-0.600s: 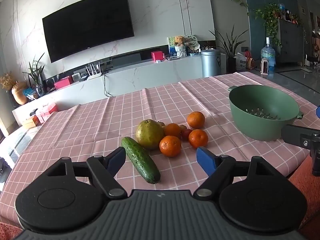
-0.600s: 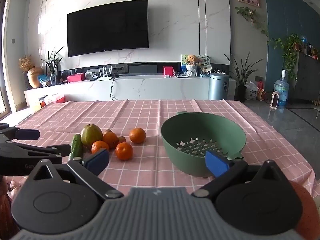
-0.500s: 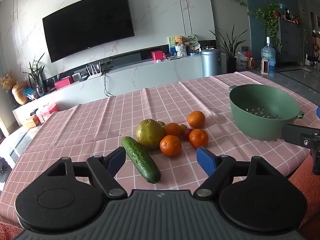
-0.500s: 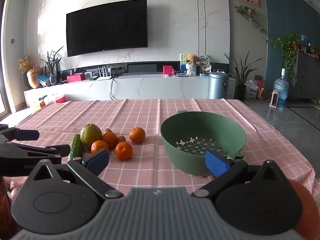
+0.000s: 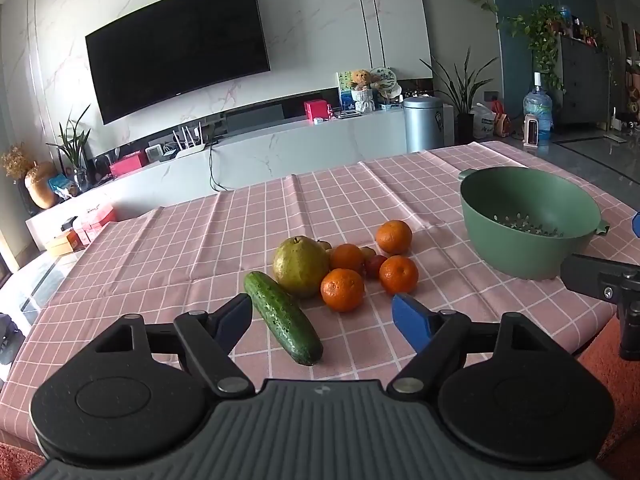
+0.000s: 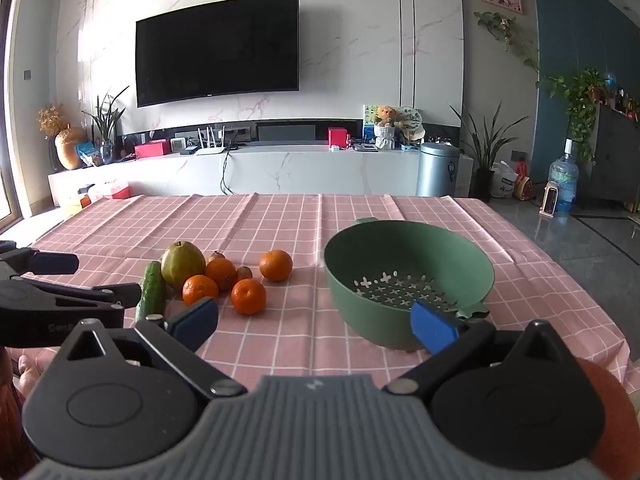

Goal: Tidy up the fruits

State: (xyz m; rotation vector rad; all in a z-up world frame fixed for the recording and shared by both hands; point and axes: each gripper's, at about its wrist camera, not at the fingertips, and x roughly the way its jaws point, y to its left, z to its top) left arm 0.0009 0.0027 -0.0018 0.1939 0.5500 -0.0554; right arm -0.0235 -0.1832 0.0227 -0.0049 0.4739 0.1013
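My left hand-held gripper (image 5: 322, 316) hangs with its jaws spread wide and empty over the near edge of the worktop (image 5: 224, 236), the cucumber (image 5: 282, 318) lying between its blue fingertips (image 5: 410, 320). Just beyond it the pear (image 5: 300, 266) touches a loose cluster of four oranges (image 5: 343, 289). My right hand-held gripper (image 6: 314, 318) is likewise wide and empty, low before the green colander (image 6: 404, 276), which stands well apart to the right of the fruit.
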